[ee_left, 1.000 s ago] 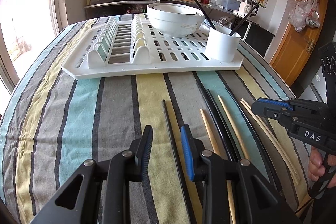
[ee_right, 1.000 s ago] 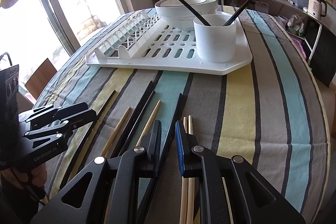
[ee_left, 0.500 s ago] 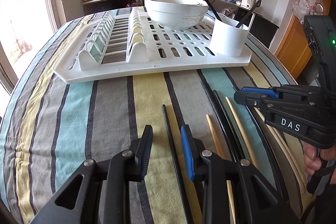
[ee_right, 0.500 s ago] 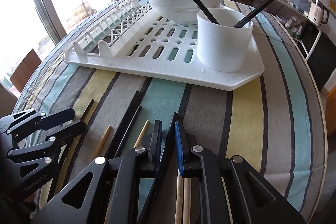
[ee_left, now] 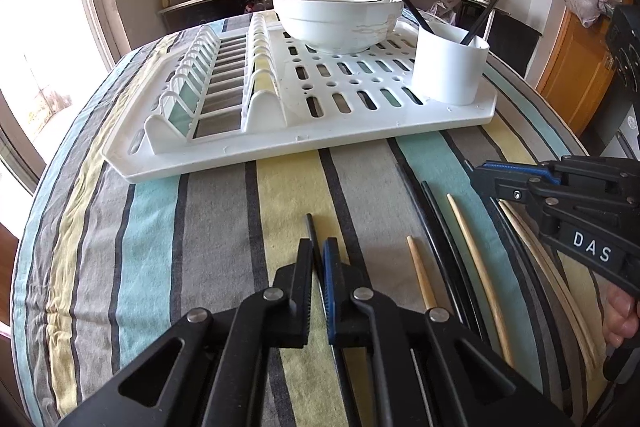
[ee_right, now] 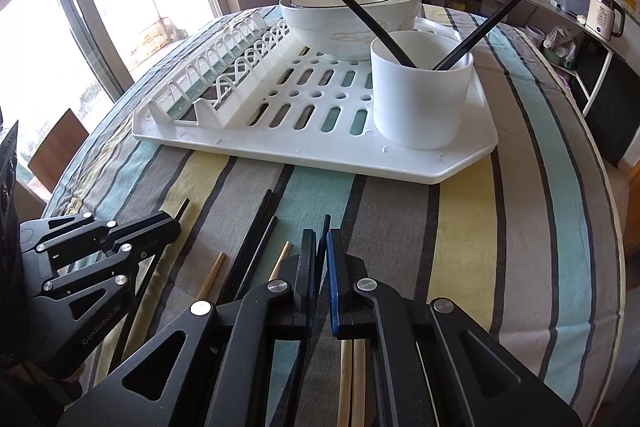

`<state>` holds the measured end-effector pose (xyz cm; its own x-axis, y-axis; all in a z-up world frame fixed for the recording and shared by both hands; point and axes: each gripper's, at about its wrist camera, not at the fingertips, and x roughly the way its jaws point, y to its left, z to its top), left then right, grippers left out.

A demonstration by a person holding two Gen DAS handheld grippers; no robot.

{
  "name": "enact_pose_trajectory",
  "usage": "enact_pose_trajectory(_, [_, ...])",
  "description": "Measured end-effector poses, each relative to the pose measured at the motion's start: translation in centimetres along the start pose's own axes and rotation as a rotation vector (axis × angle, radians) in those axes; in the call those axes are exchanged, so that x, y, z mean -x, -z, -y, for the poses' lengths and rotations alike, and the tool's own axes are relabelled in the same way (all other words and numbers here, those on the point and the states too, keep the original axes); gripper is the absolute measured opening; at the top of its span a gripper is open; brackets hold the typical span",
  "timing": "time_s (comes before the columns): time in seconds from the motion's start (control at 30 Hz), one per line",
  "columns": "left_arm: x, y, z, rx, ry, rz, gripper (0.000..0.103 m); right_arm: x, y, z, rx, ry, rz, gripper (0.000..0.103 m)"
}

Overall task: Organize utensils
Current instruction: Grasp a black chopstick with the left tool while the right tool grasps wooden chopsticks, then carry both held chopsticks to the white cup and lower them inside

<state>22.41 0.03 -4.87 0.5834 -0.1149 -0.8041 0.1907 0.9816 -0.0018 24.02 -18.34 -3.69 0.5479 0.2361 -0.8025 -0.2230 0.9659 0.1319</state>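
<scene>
My left gripper [ee_left: 318,247] is closing, its pads pressed on a black chopstick [ee_left: 309,223] that lies on the striped cloth. My right gripper [ee_right: 321,239] is closing too, and it pinches another black chopstick [ee_right: 327,221]. Between them lie loose chopsticks: a black pair [ee_left: 440,227], wooden ones [ee_left: 420,275], and a pale pair [ee_left: 536,259] under the right gripper [ee_left: 486,179]. Beyond, a white cup [ee_right: 420,95] holding two black chopsticks stands on the near right corner of a white drying rack [ee_right: 320,151].
A white bowl [ee_left: 340,23] sits on the rack behind the cup [ee_left: 450,67]. The rack's plate slots [ee_left: 208,83] are on its left side. The round table's edge [ee_right: 612,227] curves down on the right. A kitchen counter with a pot lies beyond.
Both grippers' jaws have closed from open onto the black chopsticks that lay between them. Both views have drawn a little closer to the rack.
</scene>
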Motion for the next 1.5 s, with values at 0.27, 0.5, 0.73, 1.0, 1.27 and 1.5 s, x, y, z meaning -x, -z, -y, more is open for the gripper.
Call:
enact_pose_trajectory(0.27, [4.2, -0.9, -1.0, 0.041, 0.042, 0.089, 0.005, 5.1, -0.7, -0.1, -0.01, -0.029, 0.112, 0.005])
enact_pose_trajectory(0.5, [10.5, -2.2, -1.4, 0.05, 0.075, 0.215, 0.005, 10.9, -1.1, -0.9, 0.008, -0.037, 0.235, 0.004])
enact_pose_trajectory(0.73, [15.6, -2.3, -1.6, 0.053, 0.097, 0.315, 0.004, 16.3, -0.1, -1.6, 0.03, -0.038, 0.348, 0.004])
enact_pose_trajectory(1.0, [18.0, -1.5, -1.5, 0.049, 0.104, 0.355, 0.004, 18.9, 1.2, -1.7, 0.033, -0.029, 0.409, 0.004])
enact_pose_trajectory(1.27, [18.6, -1.8, -1.5, 0.046, 0.116, 0.364, 0.004, 19.8, 1.8, -1.3, 0.023, -0.023, 0.427, 0.004])
enact_pose_trajectory(1.5, [18.7, -2.6, -1.1, 0.035, 0.12, 0.368, 0.004, 20.9, 1.4, -0.6, 0.015, -0.024, 0.455, 0.004])
